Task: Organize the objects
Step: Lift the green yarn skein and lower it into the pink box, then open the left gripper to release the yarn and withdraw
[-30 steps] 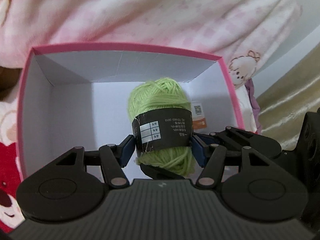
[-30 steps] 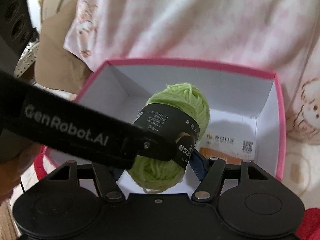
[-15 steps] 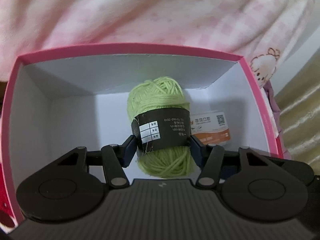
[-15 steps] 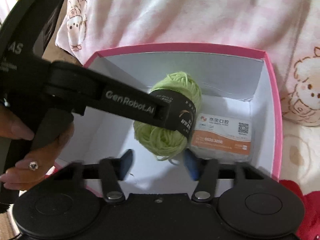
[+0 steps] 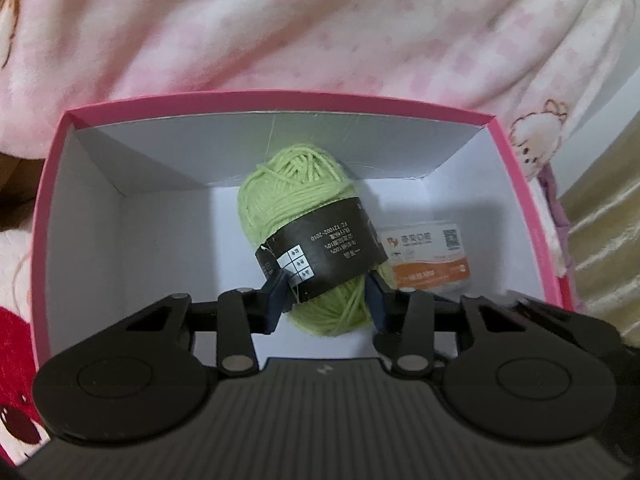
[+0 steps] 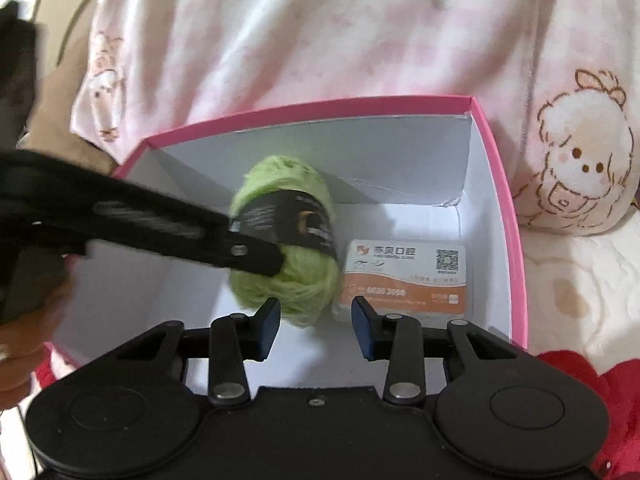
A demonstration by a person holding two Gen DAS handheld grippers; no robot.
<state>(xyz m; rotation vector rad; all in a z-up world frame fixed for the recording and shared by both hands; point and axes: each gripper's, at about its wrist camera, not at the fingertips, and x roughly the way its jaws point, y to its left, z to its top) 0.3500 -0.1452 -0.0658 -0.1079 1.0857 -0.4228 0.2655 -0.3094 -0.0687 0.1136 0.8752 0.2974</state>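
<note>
A pink-rimmed box [image 5: 524,200] with white inner walls sits against a pink patterned blanket [image 5: 320,28], an orange-and-white card [image 6: 404,276] lying flat on its floor. Inside the box, just left of the card, the left gripper [image 5: 326,296] is clamped on the green yarn ball [image 5: 296,204], whose black band reads "2010". The right gripper [image 6: 316,326] hangs at the box's near edge, jaws apart, holding nothing.

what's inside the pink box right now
A green yarn ball held by the left claw, beside an orange-and-white card packet. The floor beneath them is hidden.
</note>
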